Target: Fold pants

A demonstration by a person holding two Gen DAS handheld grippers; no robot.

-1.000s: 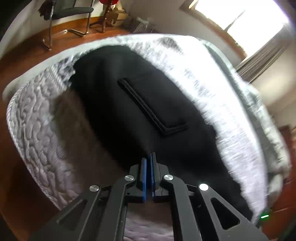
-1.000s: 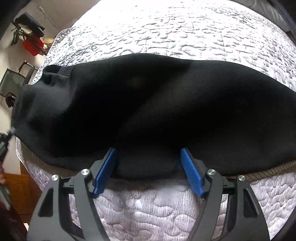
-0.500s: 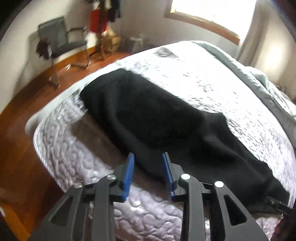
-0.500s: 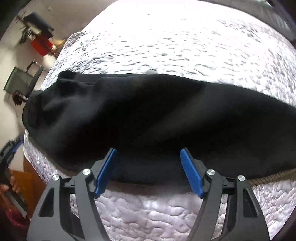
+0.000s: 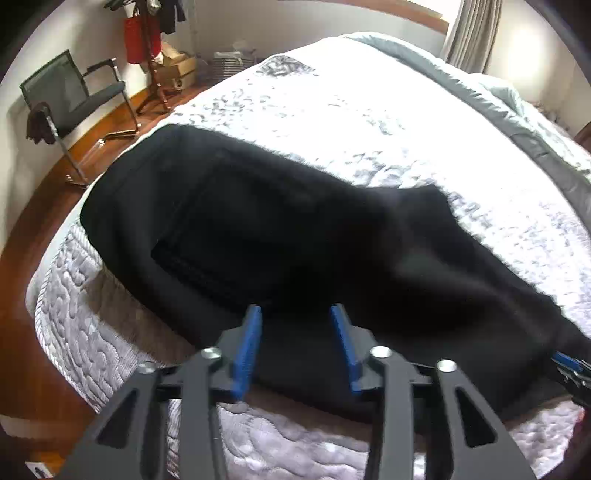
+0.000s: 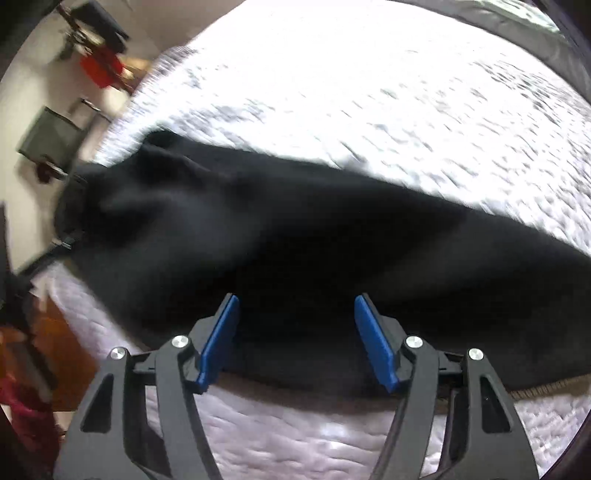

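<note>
The left gripper [image 5: 295,314], jaws apart after just opening, and the right gripper [image 6: 295,302], jaws apart though just narrowing, each hover over black pants [image 5: 280,236] on the quilted bed [image 5: 369,110]. Only the left view shows the pants' pocket seam, a chair [image 5: 74,96] and 1 curtain [image 5: 469,33].

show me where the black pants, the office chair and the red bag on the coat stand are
black pants [image 5: 295,236]: left wrist view, middle of the fabric.
office chair [image 5: 70,88]: left wrist view, on its mesh backrest.
red bag [image 5: 138,38]: left wrist view, on its front face.
</note>
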